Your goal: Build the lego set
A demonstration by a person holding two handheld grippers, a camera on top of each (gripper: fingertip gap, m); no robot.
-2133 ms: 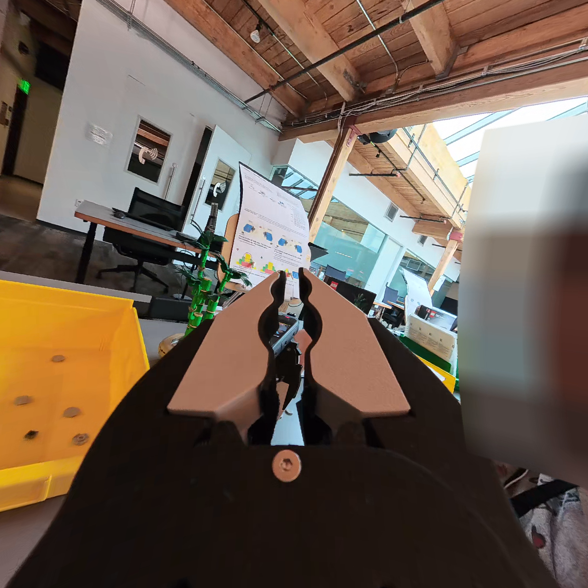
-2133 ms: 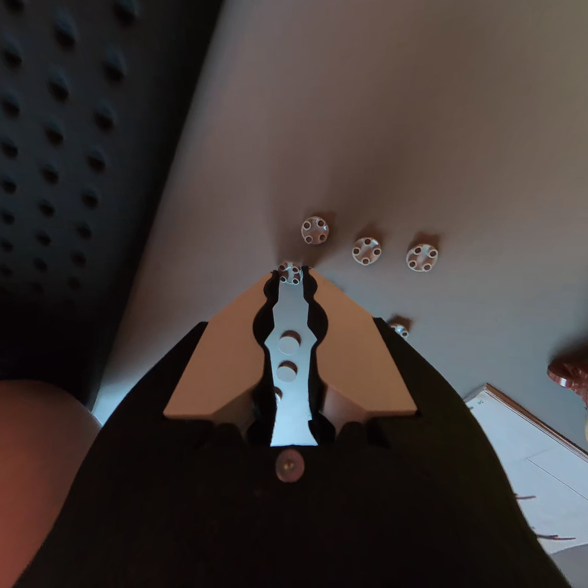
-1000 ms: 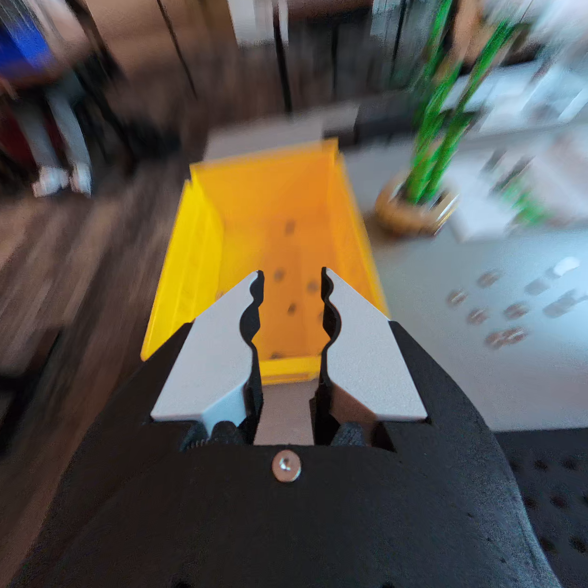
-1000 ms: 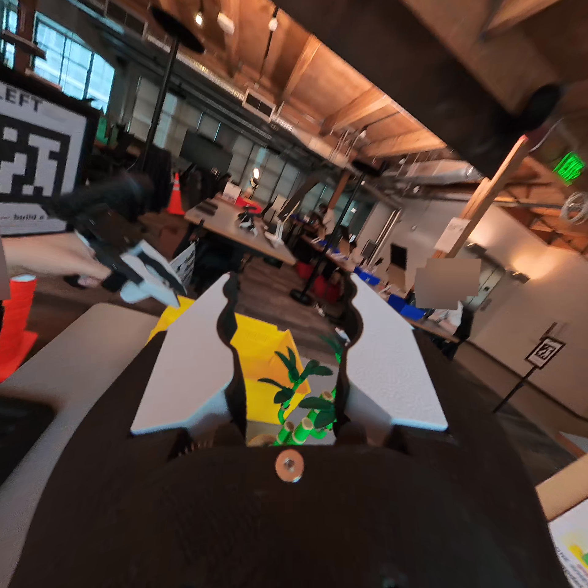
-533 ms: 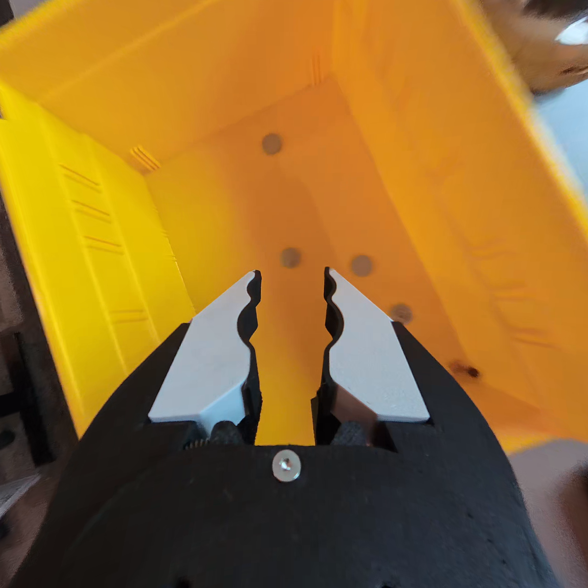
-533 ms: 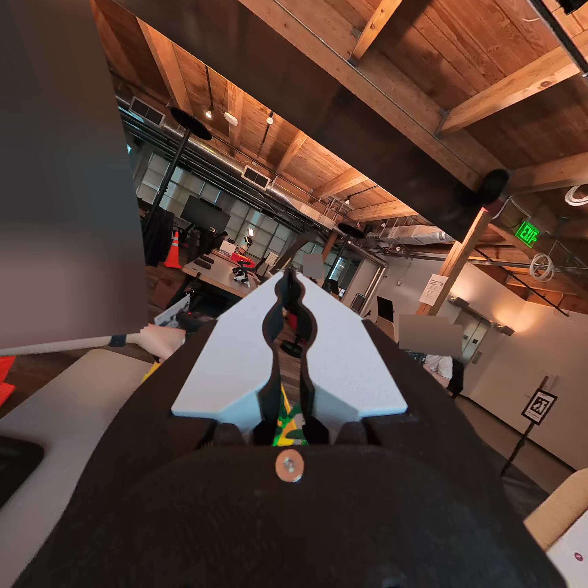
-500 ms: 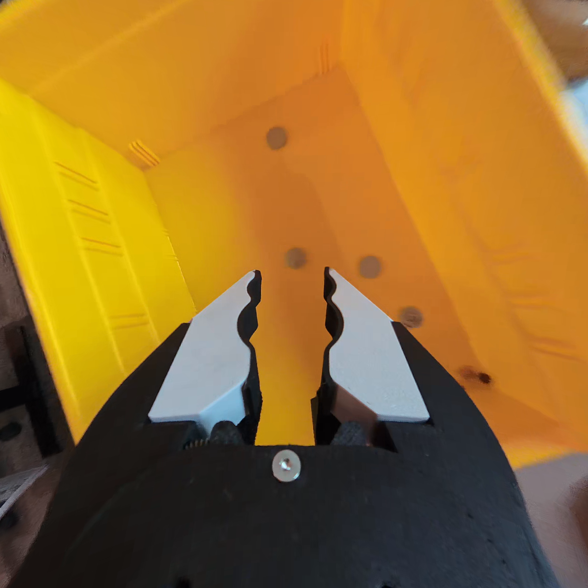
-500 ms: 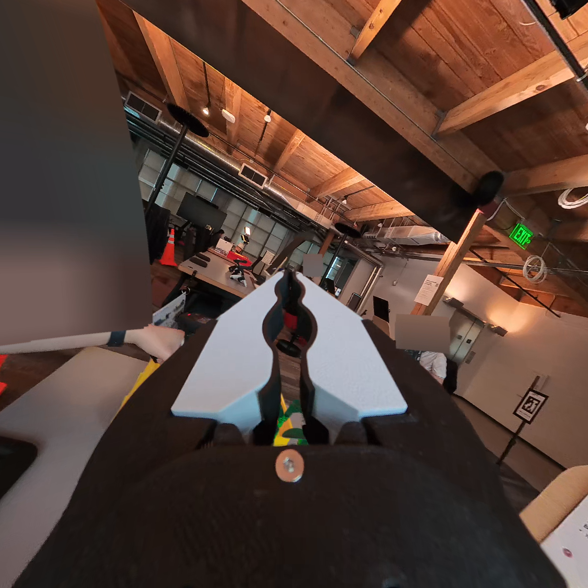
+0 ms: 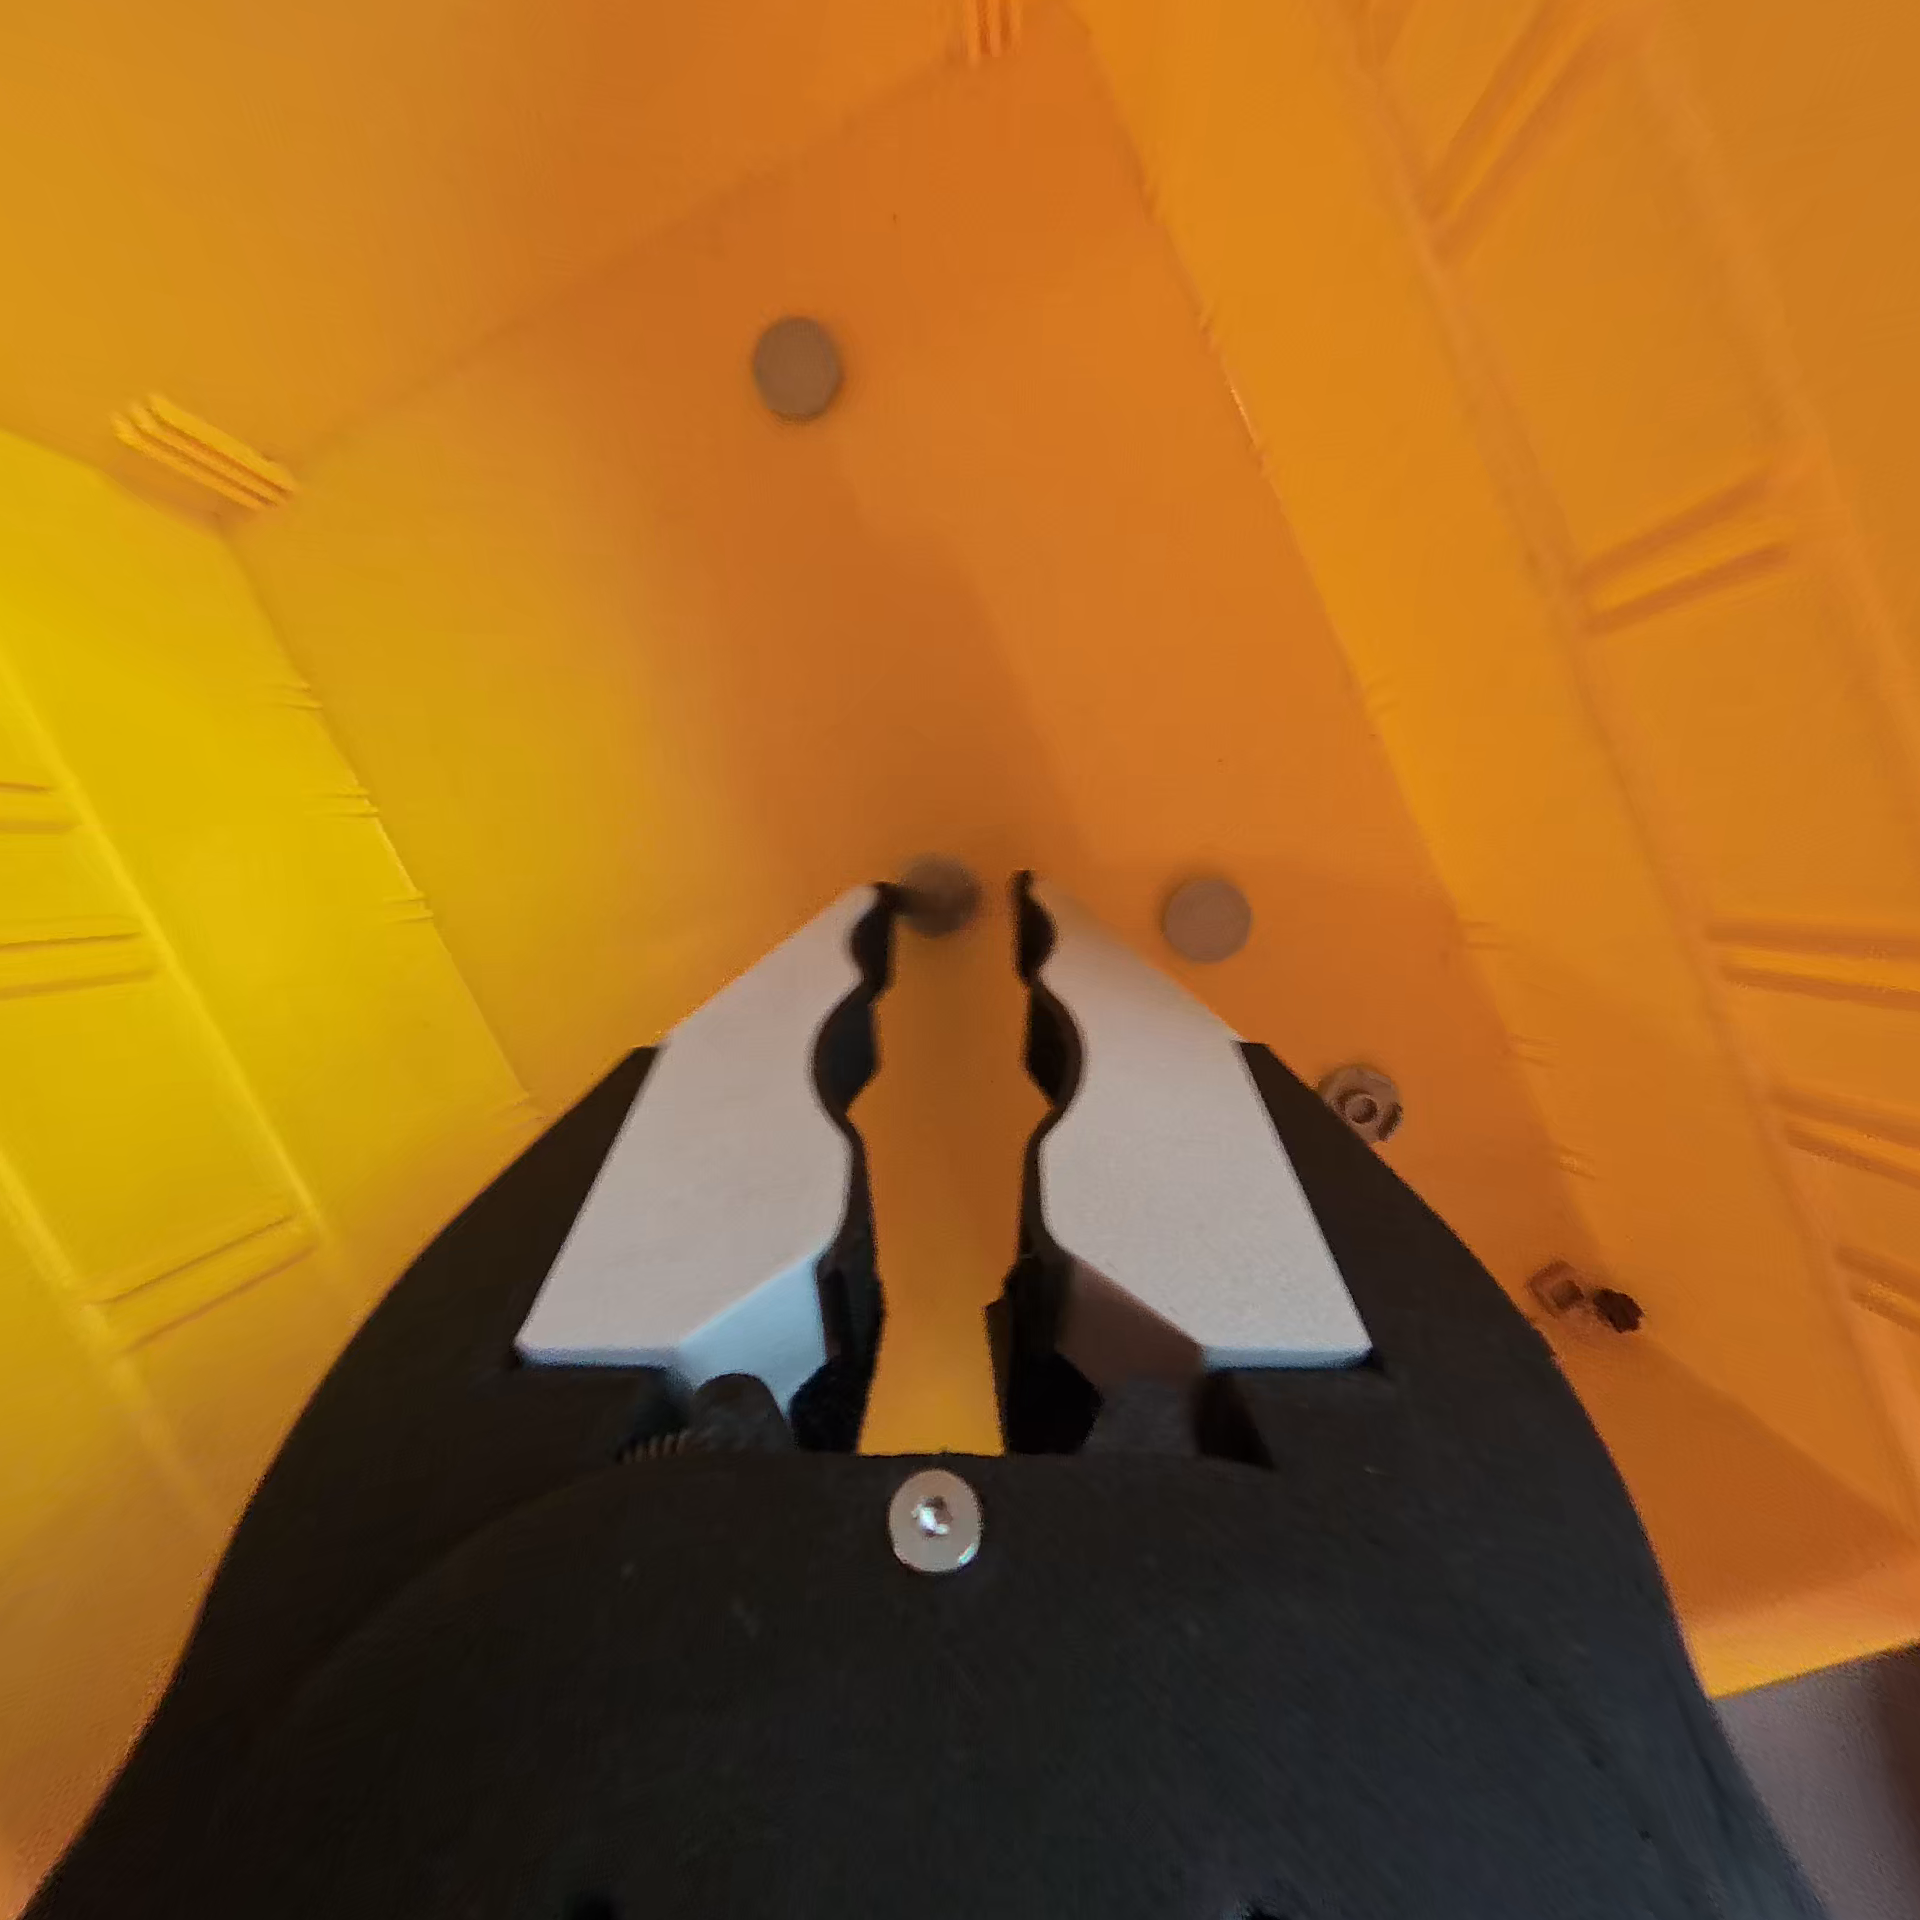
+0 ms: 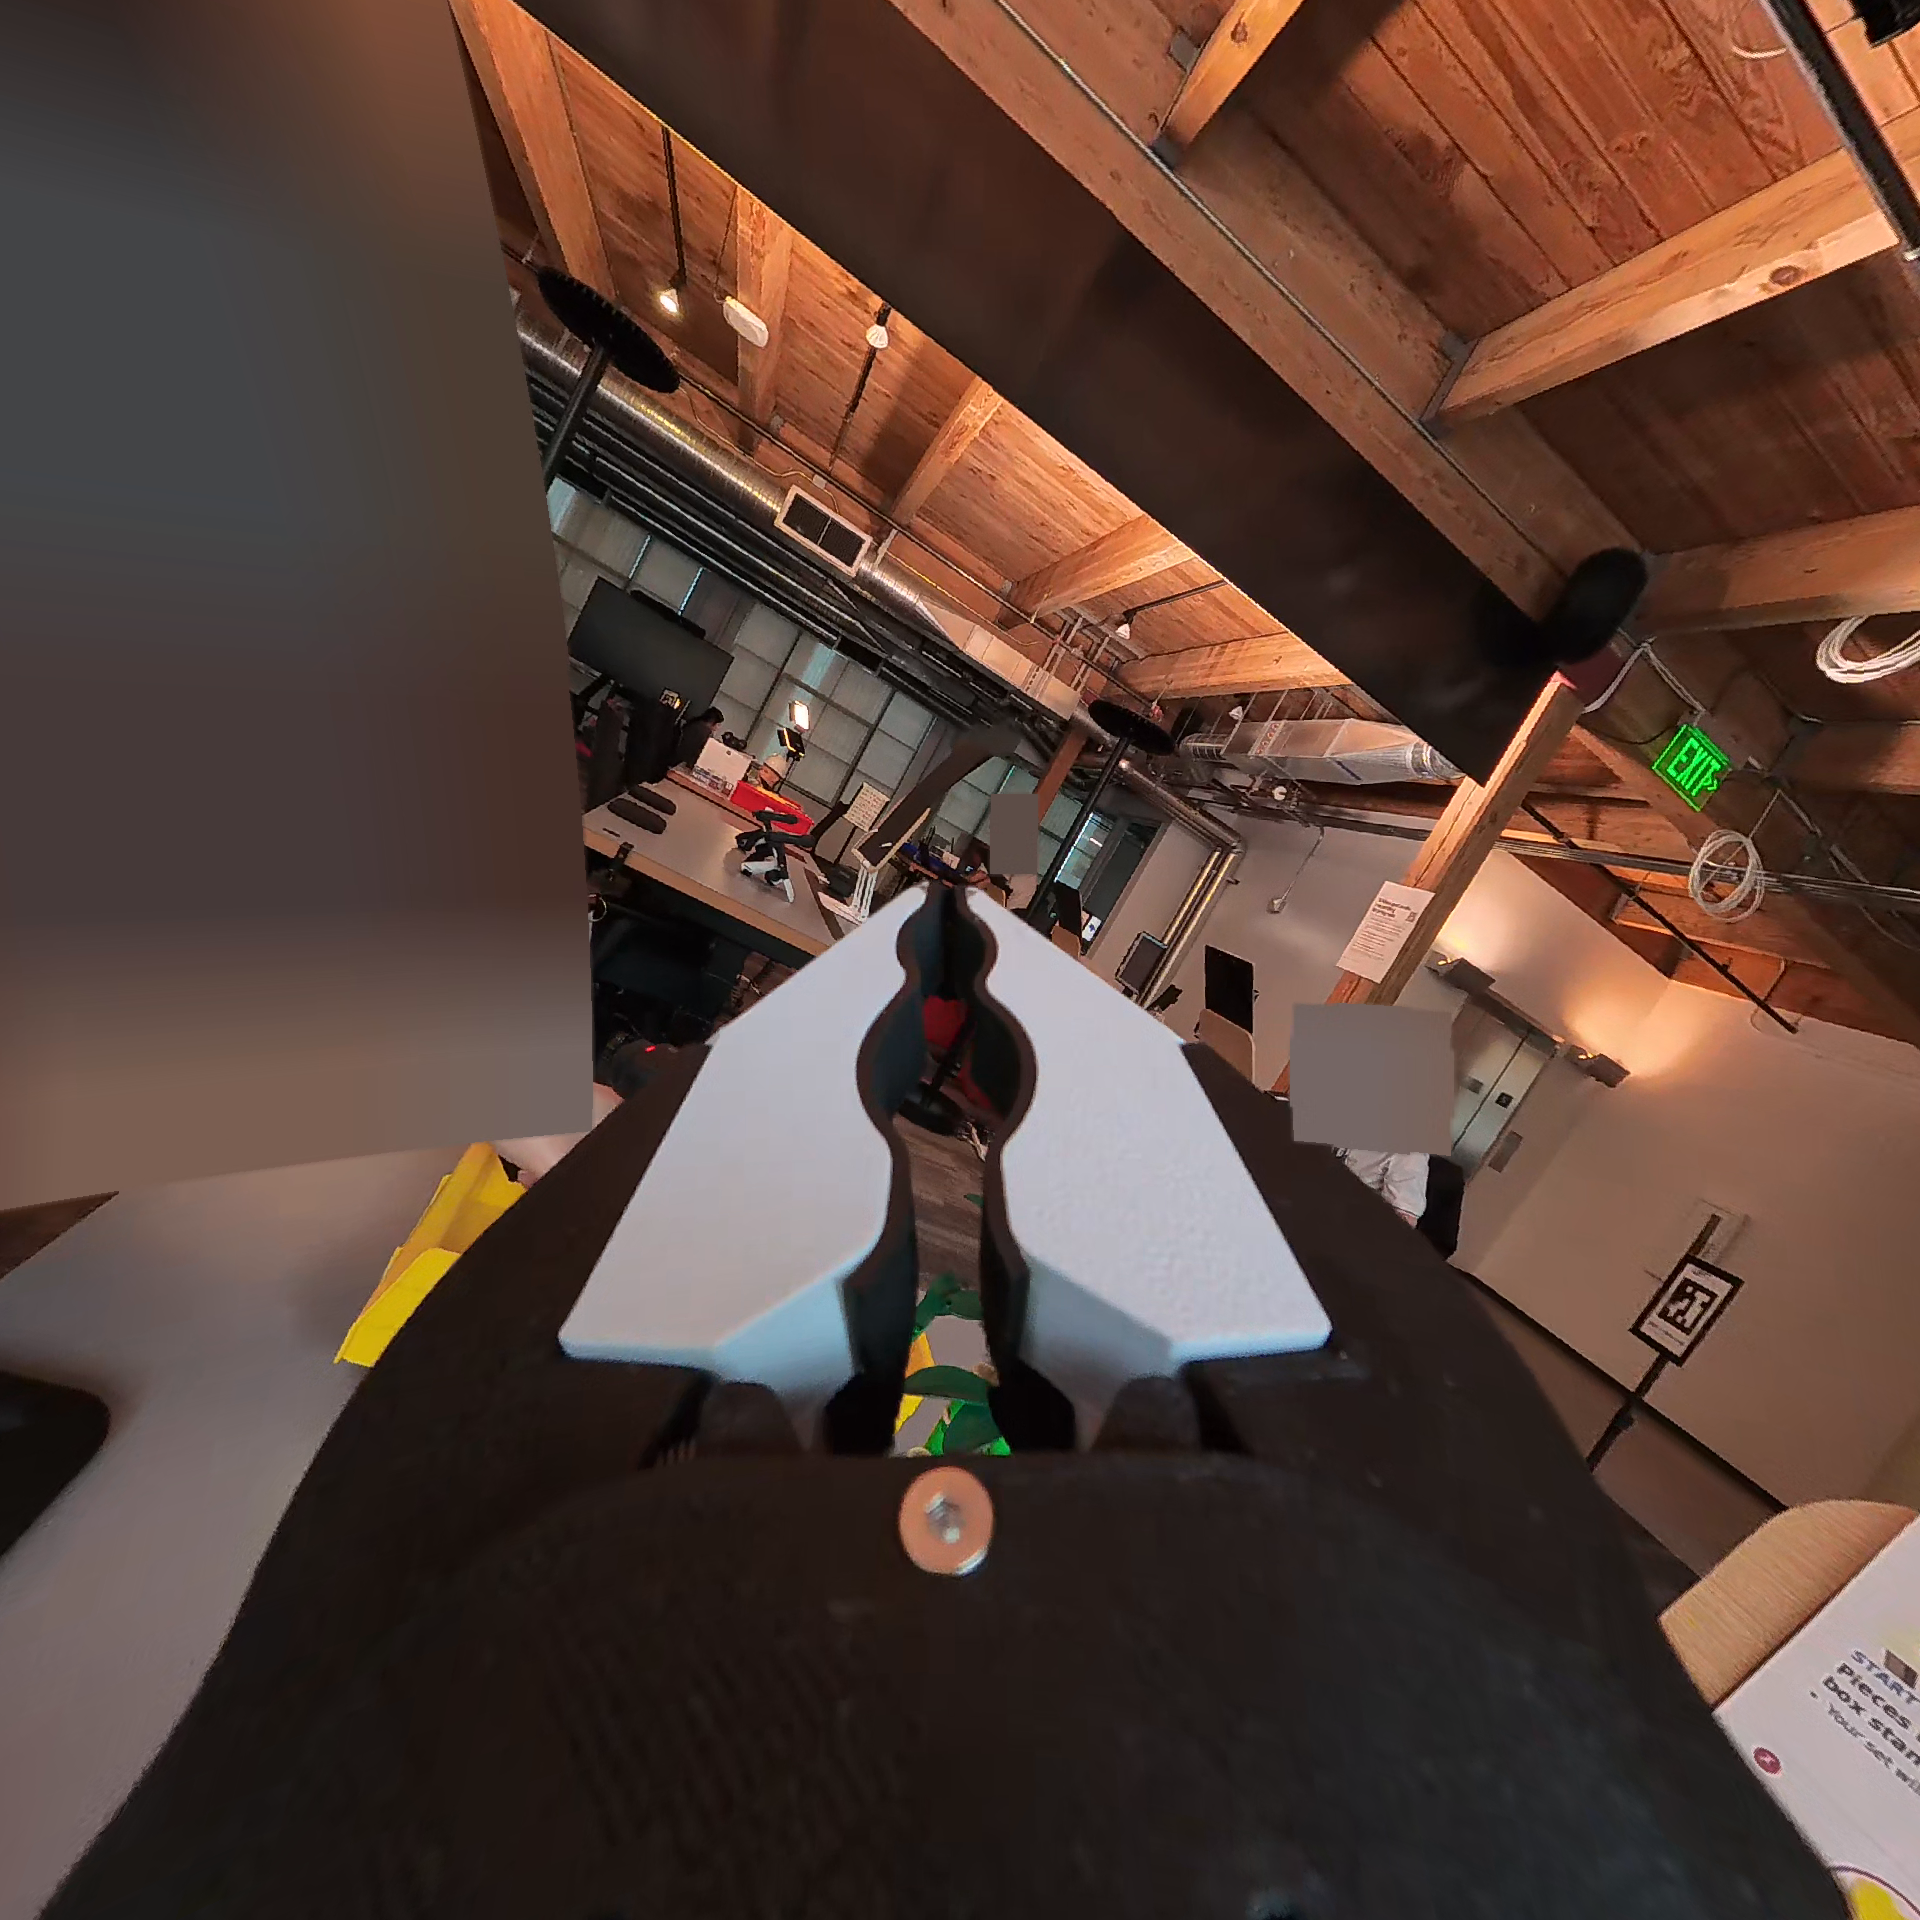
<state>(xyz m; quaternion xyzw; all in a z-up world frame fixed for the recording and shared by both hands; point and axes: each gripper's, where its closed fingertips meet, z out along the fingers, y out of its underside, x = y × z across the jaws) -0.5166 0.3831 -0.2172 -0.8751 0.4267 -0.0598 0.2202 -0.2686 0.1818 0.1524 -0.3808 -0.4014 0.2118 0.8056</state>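
Note:
My left gripper (image 9: 951, 885) is open and reaches down inside the yellow bin (image 9: 436, 727). A small grey round piece (image 9: 938, 891) lies on the bin floor right between its fingertips. More grey round pieces lie nearby, one to the right (image 9: 1205, 918), one farther back (image 9: 796, 366), and another by the right finger (image 9: 1359, 1099). My right gripper (image 10: 943, 896) is shut with nothing visible in it and points up into the room. Green lego bamboo (image 10: 951, 1392) shows through the gap low between its fingers.
A small dark piece (image 9: 1584, 1299) lies by the bin's right wall. In the right wrist view the grey table (image 10: 187, 1351) runs to the left, with the yellow bin's corner (image 10: 436, 1257) on it. A printed sheet (image 10: 1860, 1714) lies at the lower right. My right fingertips sit around 50 cm from my left ones.
My left gripper has gone deeper into the bin, down to a grey round piece, with its fingers a little closer together. My right gripper stays shut and pointed up.

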